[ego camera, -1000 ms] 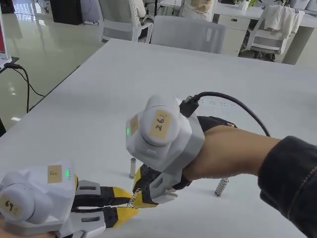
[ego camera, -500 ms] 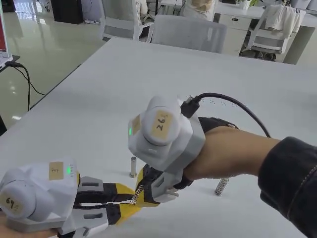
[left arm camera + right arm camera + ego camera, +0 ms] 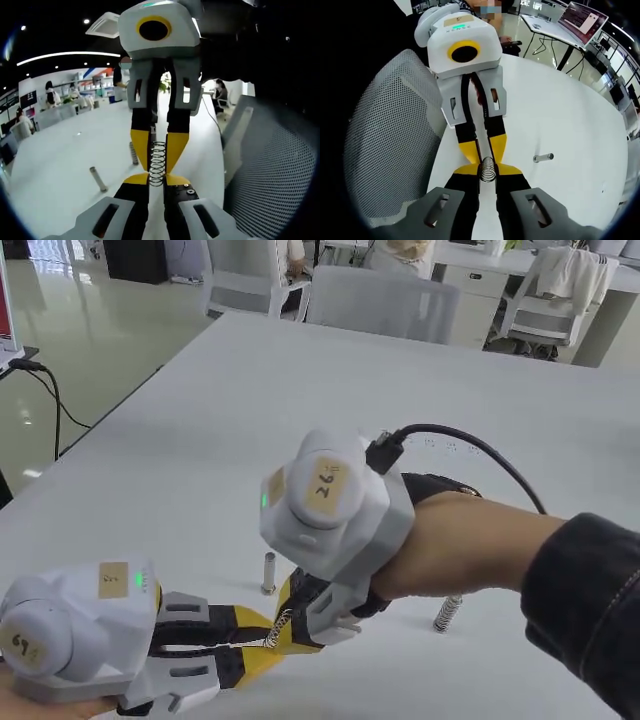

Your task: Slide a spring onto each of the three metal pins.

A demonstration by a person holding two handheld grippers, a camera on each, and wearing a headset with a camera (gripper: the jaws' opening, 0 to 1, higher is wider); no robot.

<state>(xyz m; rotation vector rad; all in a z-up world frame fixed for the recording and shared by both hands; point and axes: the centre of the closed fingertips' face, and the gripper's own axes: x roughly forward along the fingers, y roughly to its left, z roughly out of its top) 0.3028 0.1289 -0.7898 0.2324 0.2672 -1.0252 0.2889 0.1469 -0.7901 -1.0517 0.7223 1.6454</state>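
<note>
A forearm covers the loose spring's upper end; the picture edge crops the left gripper.

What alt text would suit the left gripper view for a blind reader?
A small coiled steel spring is pinched between the yellow-tipped jaws of the right gripper, which meets the left gripper tip to tip. A short metal pin stands on the white table.

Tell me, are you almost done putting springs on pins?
Not yet. In hand: the right gripper grips a spring against the left gripper's tips. To do: the bare pin stands waiting. Maybe done: the tilted spring on the table, but whether a pin is inside it, I cannot tell.
</note>
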